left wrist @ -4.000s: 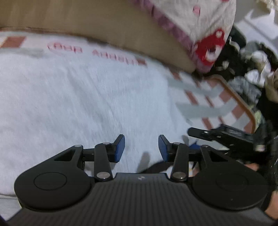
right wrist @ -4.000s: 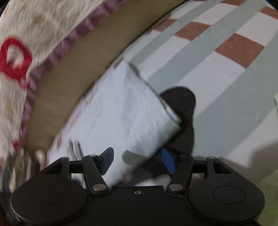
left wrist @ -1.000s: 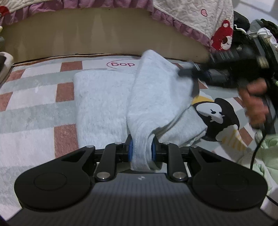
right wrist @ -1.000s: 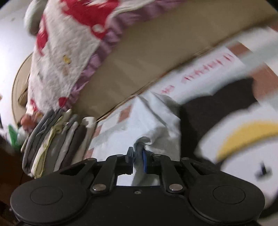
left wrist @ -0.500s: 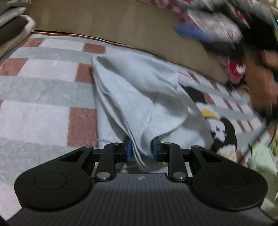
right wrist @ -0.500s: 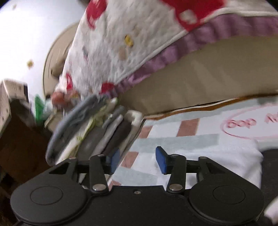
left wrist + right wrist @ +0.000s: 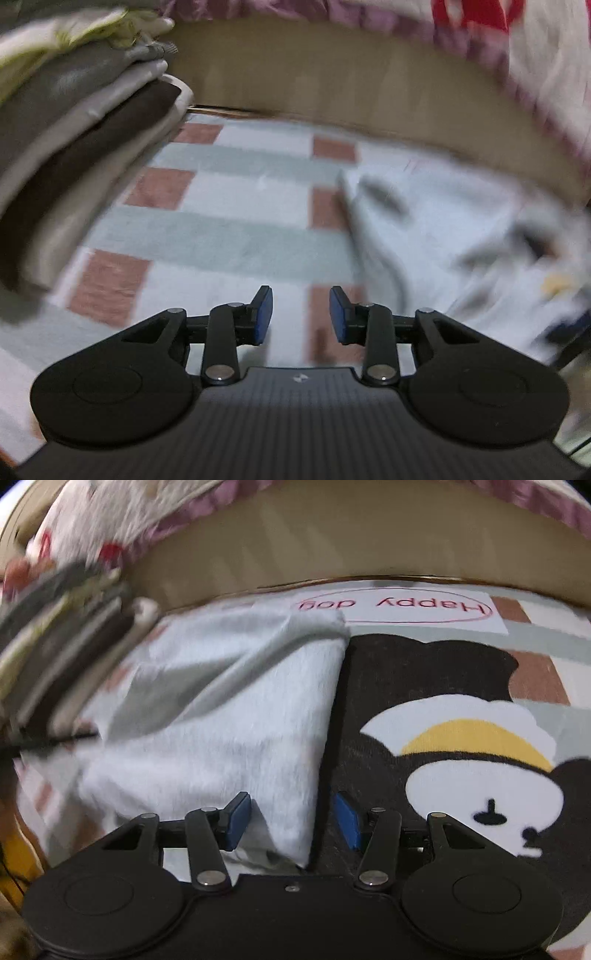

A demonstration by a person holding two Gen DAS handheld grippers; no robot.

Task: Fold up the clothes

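Note:
A pale grey fleece garment (image 7: 221, 709) lies folded on the checked mat, its right edge running along the black cartoon print. My right gripper (image 7: 291, 821) is open, low over the garment's near right corner, with a flap of fleece lying between the fingers. In the left wrist view the same garment (image 7: 436, 229) shows blurred to the right of my left gripper (image 7: 301, 314), which is open and holds nothing over the bare mat.
A stack of folded clothes (image 7: 74, 147) stands at the left (image 7: 55, 635). A tan bed base (image 7: 351, 92) with a quilted cover (image 7: 122, 513) over it borders the far side. The mat (image 7: 207, 236) has red and grey checks and a panda-like print (image 7: 480, 768).
Both grippers let go of the grey garment and opened. The left one swung left, away from the garment, toward the stack. The garment now lies flat, folded over.

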